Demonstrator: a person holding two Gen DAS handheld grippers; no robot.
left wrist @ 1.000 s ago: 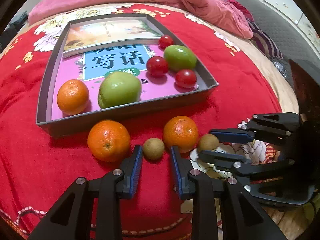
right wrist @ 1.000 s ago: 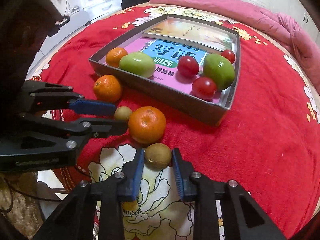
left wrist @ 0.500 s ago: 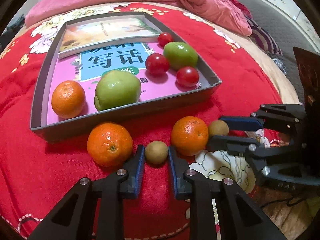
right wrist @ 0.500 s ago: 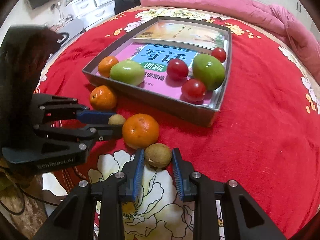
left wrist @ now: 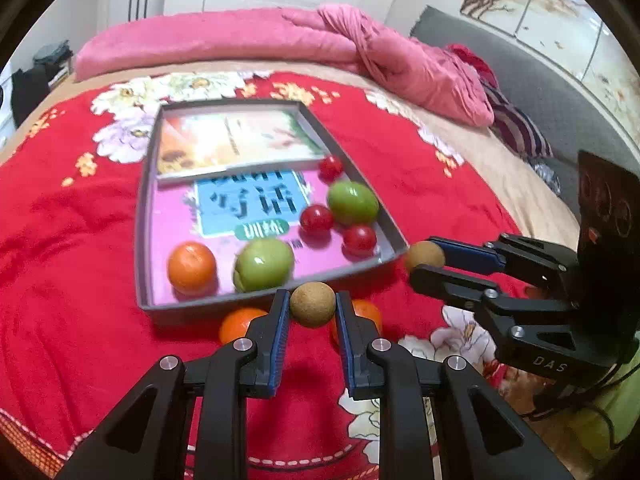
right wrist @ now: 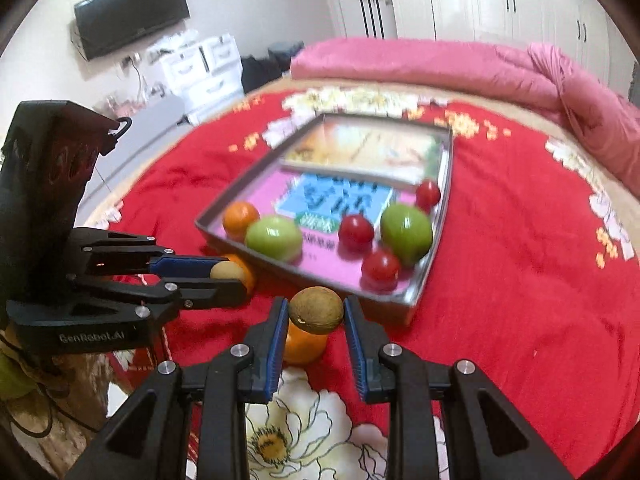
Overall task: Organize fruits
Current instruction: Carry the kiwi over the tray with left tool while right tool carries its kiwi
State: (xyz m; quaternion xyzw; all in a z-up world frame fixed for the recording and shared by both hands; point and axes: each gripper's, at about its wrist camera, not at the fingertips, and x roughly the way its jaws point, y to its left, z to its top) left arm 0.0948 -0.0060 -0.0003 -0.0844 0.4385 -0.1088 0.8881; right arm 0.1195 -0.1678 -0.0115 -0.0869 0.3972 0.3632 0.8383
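My left gripper (left wrist: 312, 306) is shut on a small brown kiwi (left wrist: 312, 304), lifted off the red bedspread. My right gripper (right wrist: 316, 312) is shut on a second brown kiwi (right wrist: 316, 310), also raised; in the left wrist view that kiwi (left wrist: 425, 255) shows at the right. A grey tray (left wrist: 145, 240) ahead holds an orange (left wrist: 192, 267), two green fruits (left wrist: 263, 265) (left wrist: 352, 203) and three red tomatoes (left wrist: 317, 218). Two oranges (left wrist: 239, 323) (left wrist: 366, 312) lie on the bedspread below the left fingers, partly hidden.
Two books (left wrist: 240, 140) line the tray floor. A rolled pink quilt (left wrist: 280, 40) lies across the far side of the bed. A grey couch (left wrist: 560, 96) stands at the right, white drawers (right wrist: 200, 72) and a wall television (right wrist: 132, 12) at the left.
Both grippers rose from the bedspread, each carrying its kiwi. The left jaws closed onto their kiwi first. The views tilted up, so the tray and far room now show.
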